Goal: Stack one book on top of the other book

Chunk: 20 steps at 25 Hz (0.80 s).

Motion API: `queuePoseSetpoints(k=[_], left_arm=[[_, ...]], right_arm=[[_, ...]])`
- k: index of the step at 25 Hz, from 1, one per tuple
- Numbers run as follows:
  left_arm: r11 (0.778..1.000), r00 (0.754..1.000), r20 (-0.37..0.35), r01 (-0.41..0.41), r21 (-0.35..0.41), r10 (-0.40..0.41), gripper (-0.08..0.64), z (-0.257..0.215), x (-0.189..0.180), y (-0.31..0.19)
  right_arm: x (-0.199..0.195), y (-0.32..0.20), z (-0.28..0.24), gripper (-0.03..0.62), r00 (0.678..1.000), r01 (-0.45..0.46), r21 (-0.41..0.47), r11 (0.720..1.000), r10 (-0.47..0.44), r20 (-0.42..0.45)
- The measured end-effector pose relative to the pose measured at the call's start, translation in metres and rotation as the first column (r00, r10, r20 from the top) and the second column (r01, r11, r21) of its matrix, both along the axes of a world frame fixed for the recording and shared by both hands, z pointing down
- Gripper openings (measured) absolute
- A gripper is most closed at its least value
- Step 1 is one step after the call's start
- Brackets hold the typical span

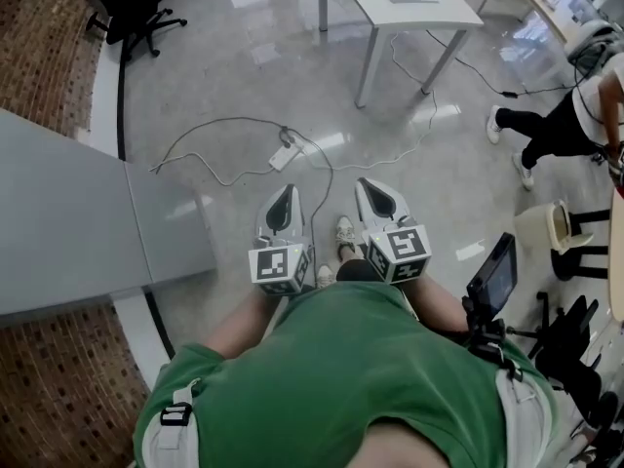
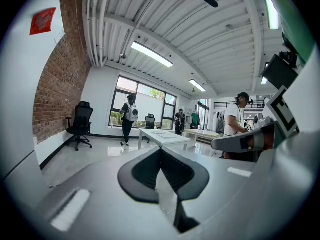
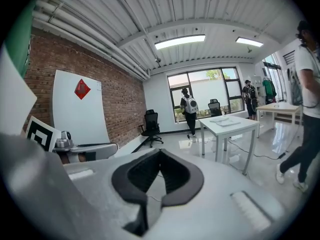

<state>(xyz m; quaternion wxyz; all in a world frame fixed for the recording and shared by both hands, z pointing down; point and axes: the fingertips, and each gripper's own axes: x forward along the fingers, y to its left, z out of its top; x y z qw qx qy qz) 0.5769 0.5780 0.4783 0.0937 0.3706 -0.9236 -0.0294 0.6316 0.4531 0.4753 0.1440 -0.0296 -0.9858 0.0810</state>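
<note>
No book shows in any view. In the head view my left gripper (image 1: 285, 191) and right gripper (image 1: 370, 185) are held side by side in front of the person's green shirt, above the shiny floor. Both point forward, with their marker cubes toward the body. In the left gripper view the left gripper (image 2: 160, 152) has its jaws closed together with nothing between them. The right gripper (image 3: 159, 154) in the right gripper view is likewise shut and empty. Each gripper view also shows the other gripper at its side.
A grey tabletop (image 1: 68, 222) lies at the left. A white table (image 1: 409, 3) with papers stands ahead, and a cable with a power strip (image 1: 284, 156) lies on the floor. A black office chair (image 1: 127, 3) is far left. Another person (image 1: 556, 125) and a screen on a stand (image 1: 492, 276) are at the right.
</note>
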Motion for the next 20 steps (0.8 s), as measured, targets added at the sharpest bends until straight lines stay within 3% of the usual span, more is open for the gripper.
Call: queuePoseSetpoints(k=[11, 20], left_arm=[[0.995, 0.996, 0.039, 0.085, -0.052, -0.083, 0.008, -0.016, -0.079, -0.051], [0.985, 0.992, 0.044, 0.121, -0.121, -0.117, 0.008, -0.010, -0.114, -0.076]], right_arm=[[-0.095, -0.044, -0.006, 0.003, 0.995, 0.095, -0.064, 0.993, -0.095, 0.007], [-0.142, -0.064, 0.014, 0.003, 0.986, 0.169, -0.111, 0.979, -0.168, 0.017]])
